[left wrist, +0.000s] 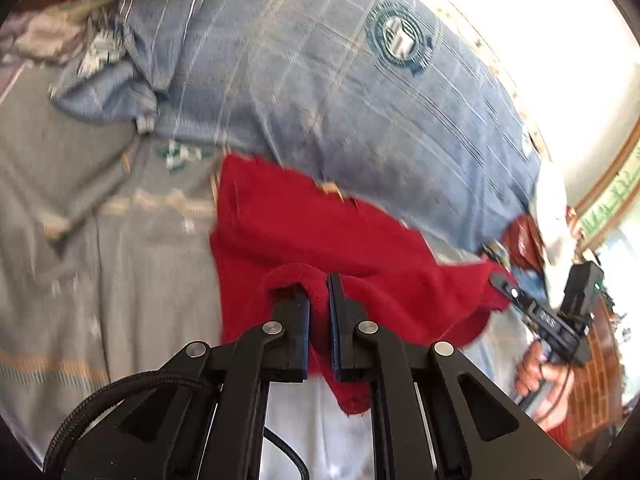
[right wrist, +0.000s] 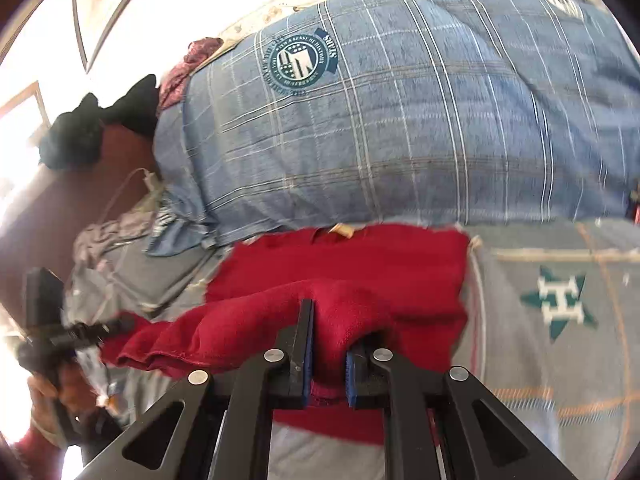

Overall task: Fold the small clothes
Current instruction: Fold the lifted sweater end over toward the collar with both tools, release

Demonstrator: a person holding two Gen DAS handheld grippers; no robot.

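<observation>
On the bed [left wrist: 60,240], both grippers' jaws pinch the red cloth [left wrist: 300,232]

1. The blue checked blanket [right wrist: 400,120] has a round green badge [right wrist: 298,60]. Its ribbon says "STARS".
2. The small ring words blur.
3. A green star [right wrist: 560,300] on the grey bed sheet [right wrist: 540,360] shows a white "H".

Bed with grey plaid sheet [right wrist: 560,360], red garment [right wrist: 360,264] on it, big blue plaid pillow [right wrist: 400,128] just behind
</observation>
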